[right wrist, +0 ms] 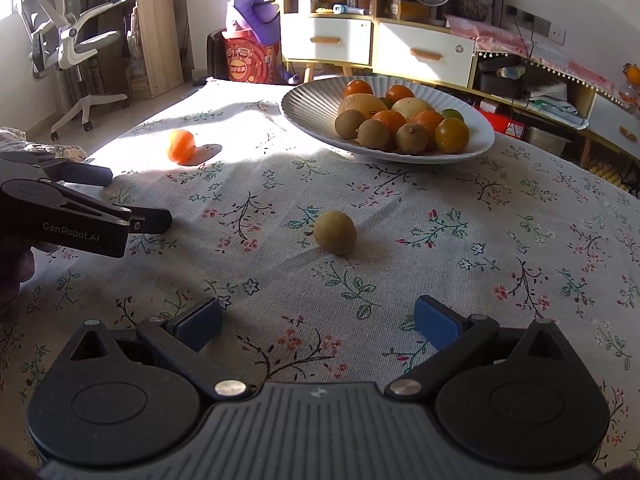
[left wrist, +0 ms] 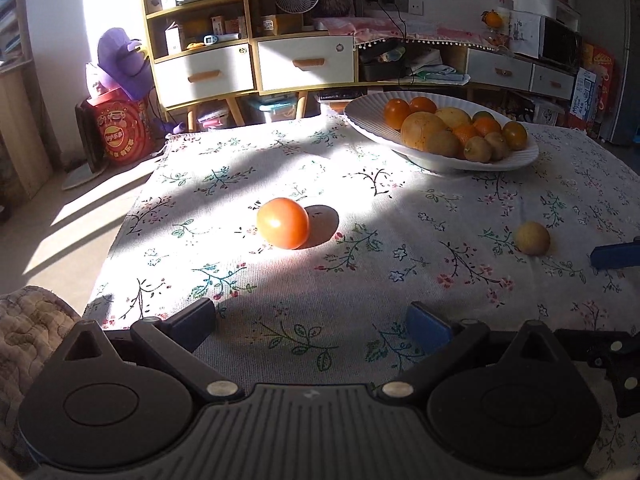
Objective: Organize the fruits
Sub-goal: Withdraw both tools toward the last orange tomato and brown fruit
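Note:
An orange-red tomato [left wrist: 283, 223] lies in sunlight on the flowered tablecloth, straight ahead of my left gripper [left wrist: 312, 326], which is open and empty. It also shows in the right wrist view [right wrist: 181, 146]. A small brown round fruit [right wrist: 334, 232] lies ahead of my right gripper [right wrist: 318, 322], which is open and empty; it shows in the left wrist view [left wrist: 532, 237] too. A white ribbed plate [left wrist: 362, 114] [right wrist: 304, 98] at the far side holds several oranges, brown fruits and yellow fruits. The left gripper [right wrist: 138, 202] appears at the left of the right wrist view.
The tablecloth's left edge [left wrist: 120, 240] drops to the floor. A quilted cushion [left wrist: 28, 320] is at the near left. Shelves with drawers [left wrist: 256, 64], a red box [left wrist: 120, 132] and an office chair [right wrist: 68, 40] stand beyond the table.

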The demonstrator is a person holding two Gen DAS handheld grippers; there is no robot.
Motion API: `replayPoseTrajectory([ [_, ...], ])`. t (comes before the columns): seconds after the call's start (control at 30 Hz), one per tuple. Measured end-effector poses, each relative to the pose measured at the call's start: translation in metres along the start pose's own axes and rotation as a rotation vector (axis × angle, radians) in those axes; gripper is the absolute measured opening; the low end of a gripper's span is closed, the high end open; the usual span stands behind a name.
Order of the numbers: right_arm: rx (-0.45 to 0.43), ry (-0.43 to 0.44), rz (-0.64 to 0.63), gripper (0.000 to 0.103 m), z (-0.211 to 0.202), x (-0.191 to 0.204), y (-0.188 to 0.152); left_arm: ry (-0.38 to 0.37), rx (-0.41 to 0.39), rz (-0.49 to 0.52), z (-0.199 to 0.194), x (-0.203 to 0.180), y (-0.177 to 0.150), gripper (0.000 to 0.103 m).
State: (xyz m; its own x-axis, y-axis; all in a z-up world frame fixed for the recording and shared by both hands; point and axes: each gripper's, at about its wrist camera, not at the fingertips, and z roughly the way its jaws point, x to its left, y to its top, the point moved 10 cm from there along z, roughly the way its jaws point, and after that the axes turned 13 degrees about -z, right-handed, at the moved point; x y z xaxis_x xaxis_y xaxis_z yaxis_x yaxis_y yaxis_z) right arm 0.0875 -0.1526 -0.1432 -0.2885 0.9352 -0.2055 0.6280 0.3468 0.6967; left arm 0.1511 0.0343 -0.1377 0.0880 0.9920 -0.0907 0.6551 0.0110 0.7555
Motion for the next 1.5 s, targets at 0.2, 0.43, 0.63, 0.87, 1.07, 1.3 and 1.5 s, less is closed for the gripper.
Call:
replayPoseTrajectory([
  [0.2,0.0,0.0,0.007,0.103,0.005,-0.002,0.004,0.008,0.001,-0.02,0.008,0.001,0.007,0.093],
  [0.43,0.019,-0.027,0.034,0.103,0.011,-0.006,0.011,0.01,0.0,-0.048,0.017,-0.001,0.019,0.086],
  [0.63,0.002,-0.027,0.059,0.087,0.012,-0.013,0.019,0.01,-0.002,-0.074,0.024,-0.004,0.027,0.07],
  [0.87,-0.012,-0.017,0.078,0.07,0.012,-0.018,0.024,0.038,-0.019,-0.096,0.026,-0.003,0.033,0.053],
  [1.07,-0.02,0.0,0.093,0.055,0.014,-0.022,0.031,0.051,-0.025,-0.118,0.027,0.0,0.037,0.04],
  [1.3,-0.031,0.012,0.102,0.042,0.013,-0.023,0.033,0.046,-0.022,-0.141,0.03,0.004,0.041,0.03],
  [1.5,-0.042,0.021,0.099,0.033,0.012,-0.023,0.036,0.029,-0.023,-0.149,0.03,0.002,0.042,0.024],
])
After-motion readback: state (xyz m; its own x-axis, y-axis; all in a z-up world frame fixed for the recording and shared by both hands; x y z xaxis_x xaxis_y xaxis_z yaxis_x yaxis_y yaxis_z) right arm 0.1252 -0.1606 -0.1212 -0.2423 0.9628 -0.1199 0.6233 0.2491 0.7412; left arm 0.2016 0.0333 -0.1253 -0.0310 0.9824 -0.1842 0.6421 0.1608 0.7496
